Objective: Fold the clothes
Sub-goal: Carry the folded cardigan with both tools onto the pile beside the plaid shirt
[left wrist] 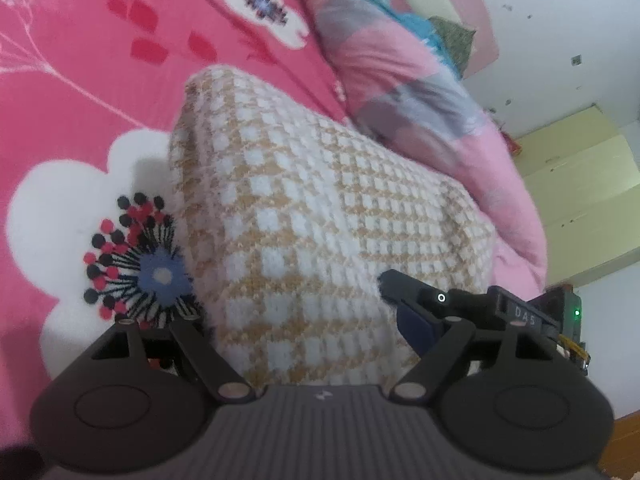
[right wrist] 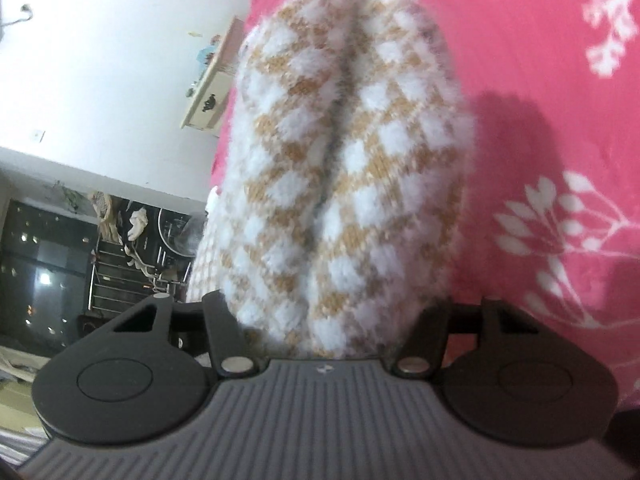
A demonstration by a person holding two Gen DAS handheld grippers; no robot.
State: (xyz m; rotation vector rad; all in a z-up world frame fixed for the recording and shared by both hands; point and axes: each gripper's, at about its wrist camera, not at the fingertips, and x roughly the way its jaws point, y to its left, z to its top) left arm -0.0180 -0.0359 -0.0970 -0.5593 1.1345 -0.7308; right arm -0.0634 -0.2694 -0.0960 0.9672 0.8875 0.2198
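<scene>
1. Fingertips of left gripper [left wrist: 304,320] hidden under the checked knit garment [left wrist: 320,208]; whether it pinches the cloth I cannot tell. Garment lies bunched on the pink floral bedsheet [left wrist: 80,80].
2. Left view alone shows the other gripper at 4 o'clock and a pink quilt [left wrist: 420,92] at 1 o'clock.
3. Right gripper [right wrist: 326,320]: fingertips buried in a raised fold of garment [right wrist: 344,160]; grip unreadable. Dark window [right wrist: 40,260] at 9 o'clock.
</scene>
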